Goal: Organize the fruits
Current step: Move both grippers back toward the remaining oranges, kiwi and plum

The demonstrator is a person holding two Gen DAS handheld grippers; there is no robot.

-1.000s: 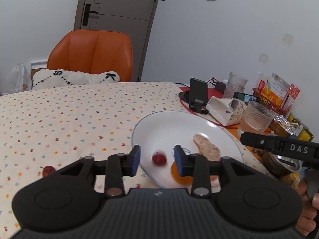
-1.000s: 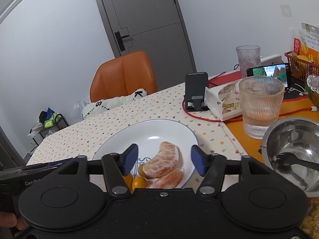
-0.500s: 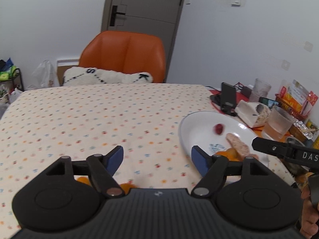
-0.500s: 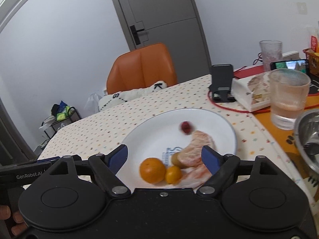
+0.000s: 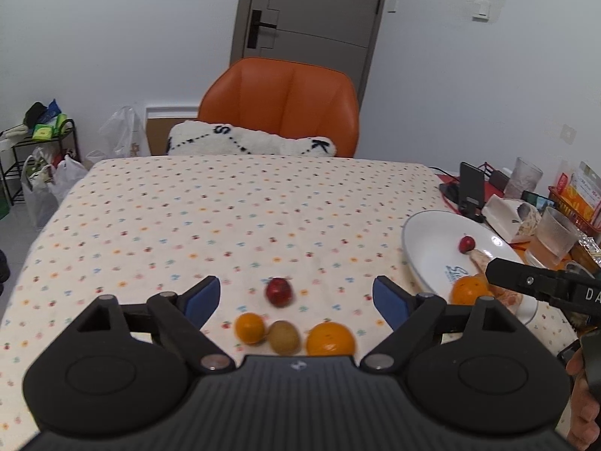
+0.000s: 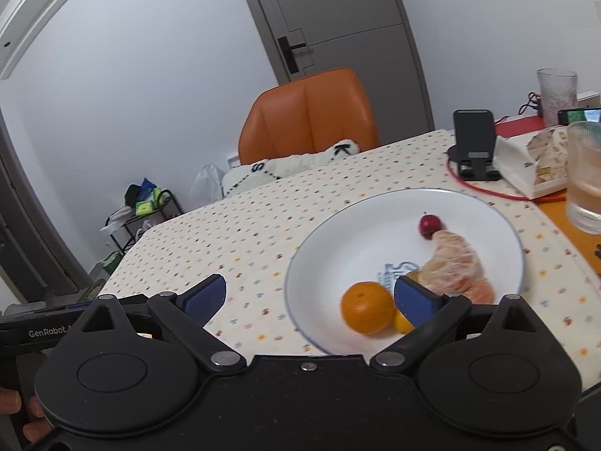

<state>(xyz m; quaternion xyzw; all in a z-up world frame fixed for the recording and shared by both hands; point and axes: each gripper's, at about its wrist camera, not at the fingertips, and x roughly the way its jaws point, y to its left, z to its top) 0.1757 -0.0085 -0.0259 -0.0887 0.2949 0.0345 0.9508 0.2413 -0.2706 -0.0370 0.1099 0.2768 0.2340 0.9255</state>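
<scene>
Swung away from the plate (image 5: 424,240), the left gripper (image 5: 296,295) now hangs with fingers wide over four loose fruits (image 5: 278,292) on the worktop (image 5: 188,218). Right gripper (image 6: 310,295), fingers wide and empty, sits at the plate's near rim, where an orange (image 6: 367,312), a red fruit (image 6: 430,225) and peeled segments (image 6: 456,263) lie.

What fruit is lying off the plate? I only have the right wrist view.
Observer: Four pieces lie on the tablecloth: a small red fruit, a small orange, a brown kiwi-like fruit and a larger orange.
Reviewer: Is the left tool holding any?
Observer: No, the left tool is open, gripping nothing.
Reviewer: Which piece lines up with it?
Observer: The small red fruit, roughly centred in the tool's opening; the other three form a row nearer the camera.
</scene>
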